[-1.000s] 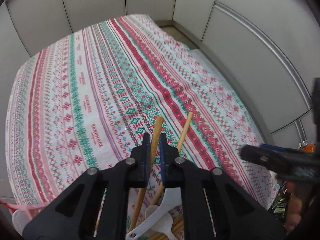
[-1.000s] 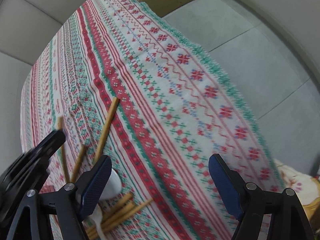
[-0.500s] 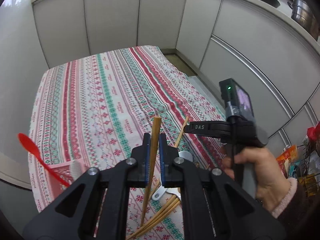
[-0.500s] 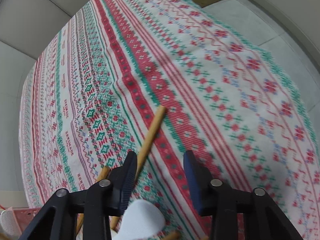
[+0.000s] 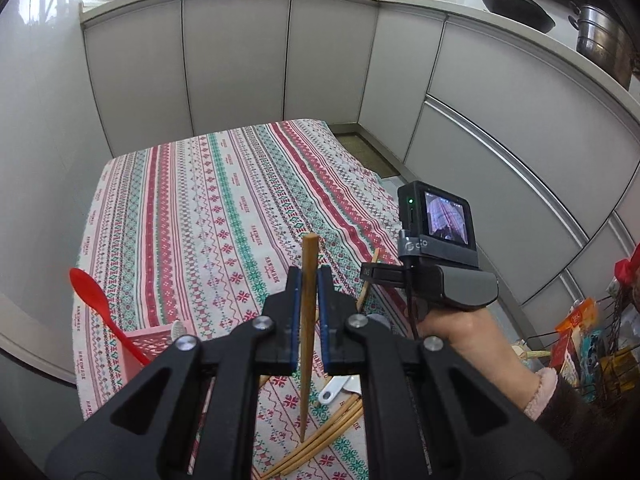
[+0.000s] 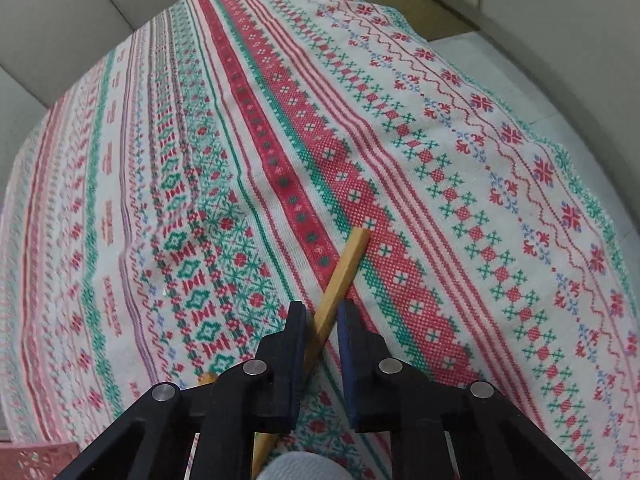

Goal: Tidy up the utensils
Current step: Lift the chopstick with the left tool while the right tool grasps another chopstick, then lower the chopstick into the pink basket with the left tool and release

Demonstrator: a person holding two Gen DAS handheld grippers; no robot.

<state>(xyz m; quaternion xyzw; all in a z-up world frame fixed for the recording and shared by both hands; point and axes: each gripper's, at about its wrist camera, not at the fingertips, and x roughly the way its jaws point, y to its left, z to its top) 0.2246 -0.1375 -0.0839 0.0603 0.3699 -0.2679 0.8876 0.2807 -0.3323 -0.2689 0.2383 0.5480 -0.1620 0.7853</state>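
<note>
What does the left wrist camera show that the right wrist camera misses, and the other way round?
Only the left wrist view shows the red spoon standing in the pink basket, the kitchen cabinets, a pan and pot on the counter, the person's hand holding the right gripper, and the left gripper shut on a chopstick.

Only the right wrist view shows the right gripper closing around another chopstick lying on the cloth.

Both show the patterned tablecloth.
</note>
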